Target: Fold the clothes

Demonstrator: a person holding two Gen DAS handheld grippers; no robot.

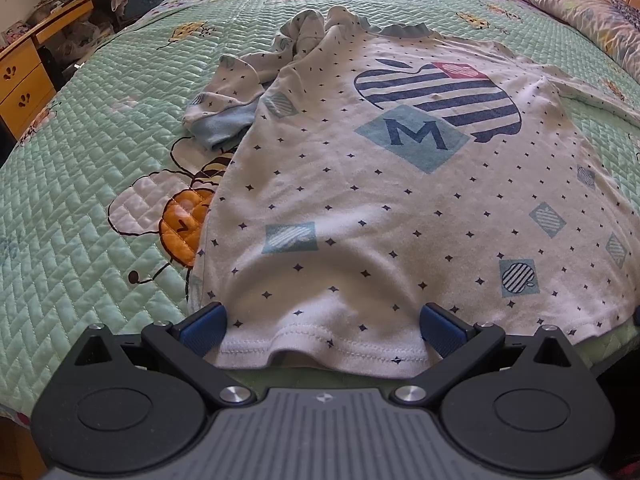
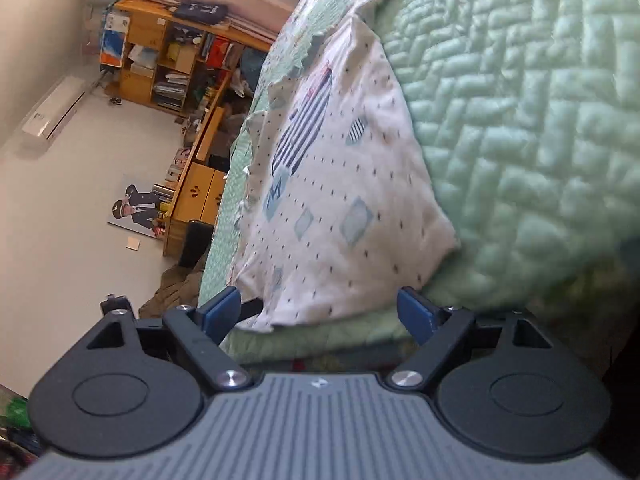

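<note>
Shirt point(image 1: 360, 184) hem between left gripper point(image 1: 323, 330) wide-apart fingers; right gripper point(image 2: 320, 312) likewise apart, tilted.

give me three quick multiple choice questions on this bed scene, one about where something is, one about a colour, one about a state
1. Where does the shirt lie?
A. on the quilt on the bed
B. on the floor
C. in a desk drawer

2. What colour is the letter M printed on the shirt?
A. red
B. dark blue
C. yellow

3. How does the left gripper stand at the shirt's hem?
A. shut on the hem
B. open, with the hem between its fingers
C. shut, far from the shirt

Answers:
1. A, the shirt is spread front up over the green quilt.
2. B, the M is dark blue on a light blue diamond.
3. B, the blue fingers stand wide apart on either side of the hem.
</note>
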